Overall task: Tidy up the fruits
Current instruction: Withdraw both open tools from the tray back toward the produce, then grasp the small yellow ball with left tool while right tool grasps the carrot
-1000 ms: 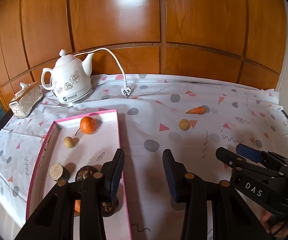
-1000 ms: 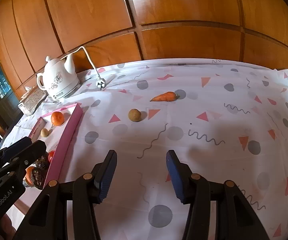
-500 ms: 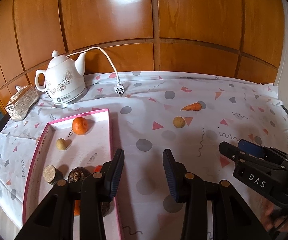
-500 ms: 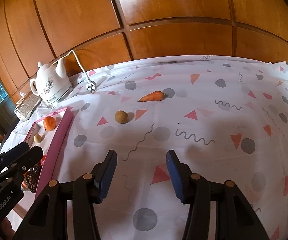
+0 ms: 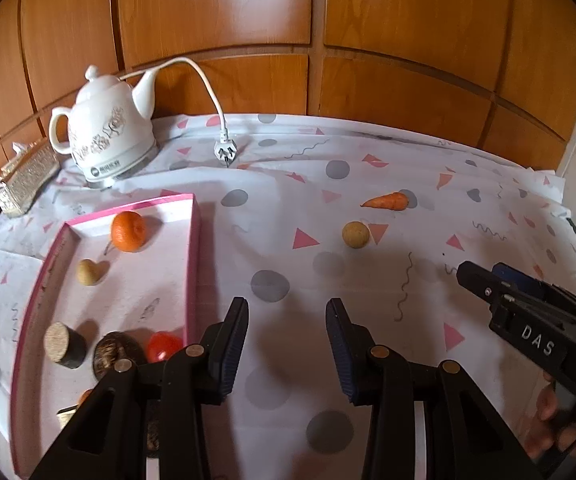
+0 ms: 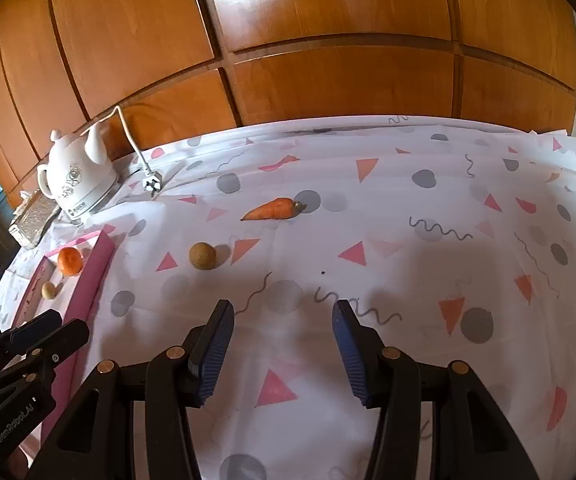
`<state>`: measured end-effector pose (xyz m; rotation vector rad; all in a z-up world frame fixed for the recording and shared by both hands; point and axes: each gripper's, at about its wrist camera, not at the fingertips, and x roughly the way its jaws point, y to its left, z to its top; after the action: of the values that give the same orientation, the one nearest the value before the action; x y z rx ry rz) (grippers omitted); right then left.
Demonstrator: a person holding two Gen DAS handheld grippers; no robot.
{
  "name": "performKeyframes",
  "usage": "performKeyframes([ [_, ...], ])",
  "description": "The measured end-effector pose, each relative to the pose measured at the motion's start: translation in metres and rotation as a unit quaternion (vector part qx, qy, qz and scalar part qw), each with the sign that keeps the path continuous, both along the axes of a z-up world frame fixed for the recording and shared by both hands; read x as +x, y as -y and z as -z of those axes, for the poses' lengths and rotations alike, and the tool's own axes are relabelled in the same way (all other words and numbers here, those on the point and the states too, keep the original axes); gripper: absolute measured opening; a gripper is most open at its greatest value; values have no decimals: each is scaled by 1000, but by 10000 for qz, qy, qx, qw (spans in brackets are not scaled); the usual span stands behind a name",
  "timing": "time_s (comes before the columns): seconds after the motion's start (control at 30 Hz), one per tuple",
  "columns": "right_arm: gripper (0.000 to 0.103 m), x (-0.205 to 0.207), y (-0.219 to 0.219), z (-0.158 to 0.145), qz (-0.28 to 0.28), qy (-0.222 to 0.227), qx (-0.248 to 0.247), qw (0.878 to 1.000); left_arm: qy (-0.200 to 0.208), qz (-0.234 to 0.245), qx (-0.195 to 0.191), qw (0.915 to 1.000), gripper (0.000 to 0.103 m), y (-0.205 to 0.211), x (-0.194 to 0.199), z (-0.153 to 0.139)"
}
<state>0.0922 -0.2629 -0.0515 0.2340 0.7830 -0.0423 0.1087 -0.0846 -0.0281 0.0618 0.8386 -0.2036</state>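
A pink-rimmed tray (image 5: 194, 264) lies at the left with an orange (image 5: 128, 231), a small tan fruit (image 5: 88, 271), a red fruit (image 5: 163, 346) and brown pieces in it. A round tan fruit (image 5: 355, 234) (image 6: 202, 255) and a carrot (image 5: 386, 201) (image 6: 274, 209) lie on the cloth beyond both grippers. My left gripper (image 5: 286, 340) is open and empty beside the tray's right rim. My right gripper (image 6: 282, 350) is open and empty above the cloth, short of the tan fruit; it also shows in the left wrist view (image 5: 483, 280).
A white kettle (image 5: 106, 136) (image 6: 76, 178) with a loose cord and plug (image 5: 224, 153) stands at the back left. An ornate tissue box (image 5: 24, 182) sits left of it. Wood panelling closes the back. The patterned tablecloth (image 6: 407, 264) covers the table.
Both grippers have moved forward and to the right over the cloth, toward the tan fruit and carrot. The tray has slid toward the left in both views. Jaws stayed open.
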Motion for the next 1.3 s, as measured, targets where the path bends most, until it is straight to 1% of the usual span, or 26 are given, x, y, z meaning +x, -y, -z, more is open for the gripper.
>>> performKeyframes([
  [0.13,52,9,0,1,-25,-20,-86,10000,-43,22,-98,9999,41,10,14,1],
  [0.3,52,22,6,-2,-32,-1,-124,9999,-50,188,-187,9996,41,31,33,4],
  [0.37,52,27,10,-2,-26,0,-133,9999,-38,218,-152,9996,41,40,42,7],
  [0.53,52,40,19,2,8,-79,-165,9998,-212,271,-238,9991,41,56,65,20],
  [0.77,52,60,31,11,33,-188,-111,9998,-422,246,-306,9983,41,68,88,36],
  [0.9,52,71,32,15,-29,-224,-95,9997,-418,272,-346,9982,41,74,98,39],
  [0.93,52,74,32,15,-55,-218,-87,9997,-421,304,-349,9980,38,75,99,40],
  [1.0,52,81,32,16,-81,-222,-78,9997,-493,355,-414,9973,27,75,103,43],
  [1.03,52,85,33,17,-106,-230,6,9997,-532,357,-452,9969,26,74,103,45],
  [1.1,52,91,32,17,-169,-232,97,9995,-494,347,-567,9966,25,68,101,44],
  [1.23,52,102,25,17,-354,-191,192,9990,-442,149,-672,9966,25,54,90,41],
  [1.3,52,110,22,19,-381,-211,193,9989,-377,64,-627,9973,25,47,78,39],
])
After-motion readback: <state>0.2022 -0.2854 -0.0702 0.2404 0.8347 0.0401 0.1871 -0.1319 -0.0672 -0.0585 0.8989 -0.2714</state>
